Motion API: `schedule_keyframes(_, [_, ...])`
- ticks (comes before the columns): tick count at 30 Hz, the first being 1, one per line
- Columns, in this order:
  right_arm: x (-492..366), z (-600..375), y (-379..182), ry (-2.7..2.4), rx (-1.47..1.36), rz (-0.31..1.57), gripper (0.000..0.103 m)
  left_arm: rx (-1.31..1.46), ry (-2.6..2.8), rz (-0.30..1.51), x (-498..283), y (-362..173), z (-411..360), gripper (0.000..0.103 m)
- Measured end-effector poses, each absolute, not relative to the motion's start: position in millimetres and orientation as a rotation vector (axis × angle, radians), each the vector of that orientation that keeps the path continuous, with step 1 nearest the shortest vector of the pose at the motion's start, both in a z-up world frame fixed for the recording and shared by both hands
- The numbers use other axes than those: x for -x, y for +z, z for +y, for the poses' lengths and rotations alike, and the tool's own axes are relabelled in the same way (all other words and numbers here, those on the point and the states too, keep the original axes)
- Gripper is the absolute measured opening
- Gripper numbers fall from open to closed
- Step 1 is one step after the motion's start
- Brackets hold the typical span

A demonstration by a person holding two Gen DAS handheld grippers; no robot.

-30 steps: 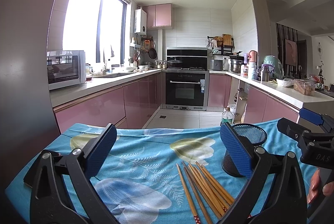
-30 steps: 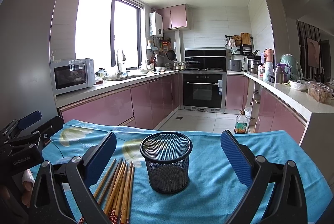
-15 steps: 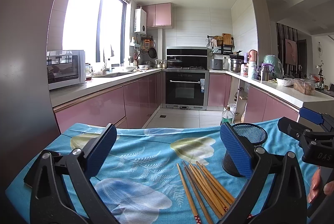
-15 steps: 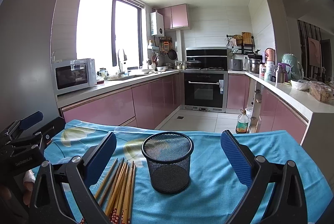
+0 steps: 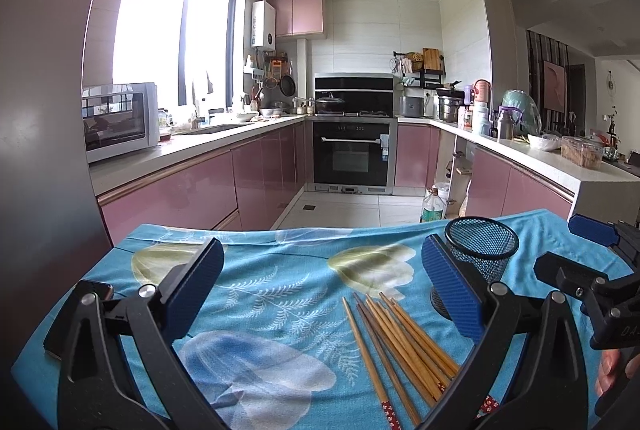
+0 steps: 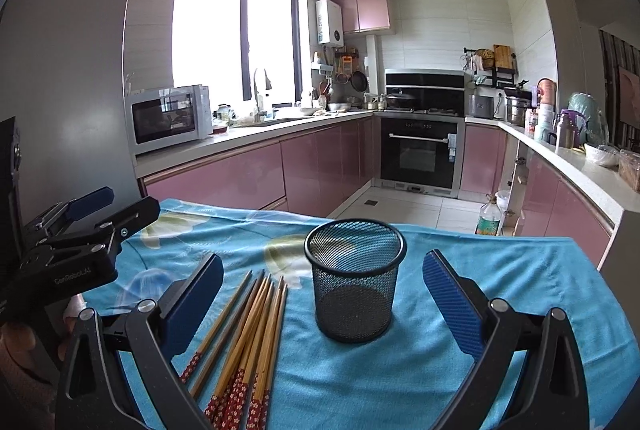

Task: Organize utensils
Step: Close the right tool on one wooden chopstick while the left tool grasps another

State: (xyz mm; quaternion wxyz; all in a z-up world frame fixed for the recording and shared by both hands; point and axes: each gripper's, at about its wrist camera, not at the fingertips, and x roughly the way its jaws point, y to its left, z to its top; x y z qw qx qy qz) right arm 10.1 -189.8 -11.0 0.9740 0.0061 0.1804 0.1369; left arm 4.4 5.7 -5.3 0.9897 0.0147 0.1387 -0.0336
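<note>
Several wooden chopsticks (image 5: 400, 342) with red patterned ends lie in a loose bundle on the blue floral tablecloth (image 5: 256, 294). They also show in the right wrist view (image 6: 248, 334). A black mesh cup (image 6: 354, 278) stands upright and looks empty just right of them; it also shows in the left wrist view (image 5: 478, 258). My left gripper (image 5: 322, 290) is open and empty above the cloth, left of the chopsticks. My right gripper (image 6: 322, 298) is open and empty, with the cup between its fingers' lines.
The table's far edge drops to the kitchen floor. Pink cabinets (image 5: 192, 193), an oven (image 5: 352, 149) and a microwave (image 6: 170, 117) stand beyond. The left gripper's body shows at the left of the right wrist view (image 6: 76, 250).
The right gripper has shifted slightly left and forward, so the cup sits a little further right in its view. The left gripper has barely moved.
</note>
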Motion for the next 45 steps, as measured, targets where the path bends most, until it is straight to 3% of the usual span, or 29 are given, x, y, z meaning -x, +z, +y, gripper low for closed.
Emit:
schedule_keyframes(8, [-17,-162,-45,0.407,0.077,0.549,0.08,-0.065,-0.109,0.466,-27,-35,14,0.097])
schedule_keyframes(13, [-37,-152,-67,0.431,0.073,0.684,0.049,-0.112,-0.132,0.585,-43,-60,9,0.091])
schedule_keyframes(18, [-54,-156,-81,0.432,0.026,0.769,0.038,-0.106,-0.167,0.688,-61,-82,6,0.084])
schedule_keyframes(32, [-72,-145,-94,0.437,0.062,0.872,0.034,-0.106,-0.228,0.862,-85,-107,-5,0.069])
schedule_keyframes(41, [-82,-138,-94,0.432,0.094,0.896,0.034,-0.107,-0.27,0.899,-92,-113,-10,0.064])
schedule_keyframes(45, [-85,-132,-98,0.408,0.135,0.919,0.025,-0.134,-0.267,0.902,-94,-113,-12,0.058])
